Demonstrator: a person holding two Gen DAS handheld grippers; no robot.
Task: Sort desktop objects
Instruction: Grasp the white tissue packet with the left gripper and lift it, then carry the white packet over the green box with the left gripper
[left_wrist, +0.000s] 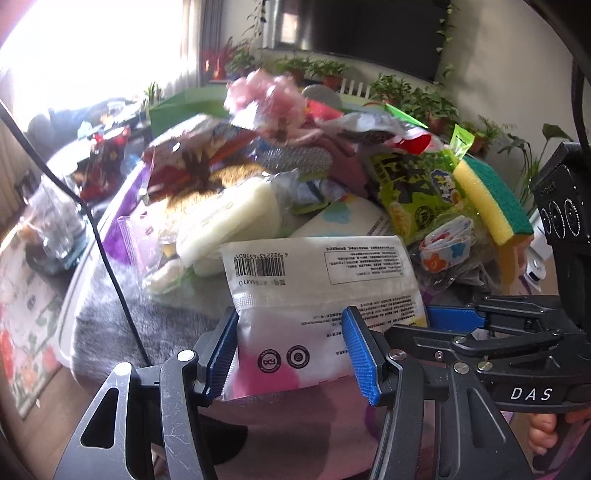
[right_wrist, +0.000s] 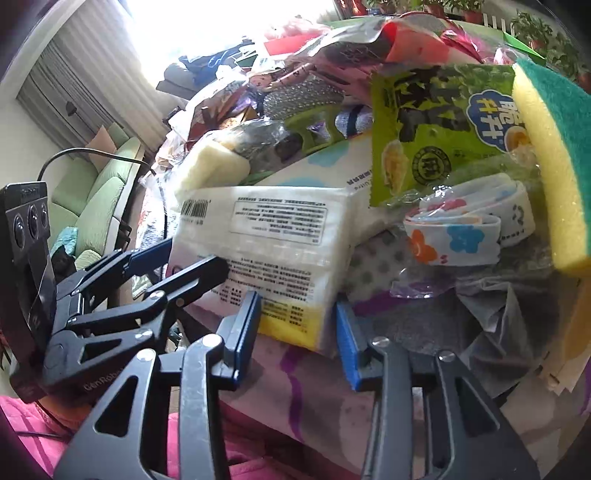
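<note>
A white tissue pack (left_wrist: 317, 273) with a barcode and printed text lies at the near edge of a big heap of items. My left gripper (left_wrist: 291, 347) has its blue pads on both sides of the pack's near end and grips it. My right gripper (right_wrist: 299, 332) straddles the pack's (right_wrist: 266, 243) yellow corner with its pads on either side. In the left wrist view the right gripper (left_wrist: 458, 317) reaches in from the right. In the right wrist view the left gripper (right_wrist: 184, 258) reaches in from the left.
The heap holds a green snack bag (left_wrist: 413, 192), a yellow-green sponge (left_wrist: 491, 199), a flowered ribbon roll (right_wrist: 465, 232), a cream soap-like bar (left_wrist: 229, 221) and a pink bundle (left_wrist: 266, 96). A grey cloth (left_wrist: 110, 317) covers the table. A black cable (left_wrist: 92, 221) hangs at left.
</note>
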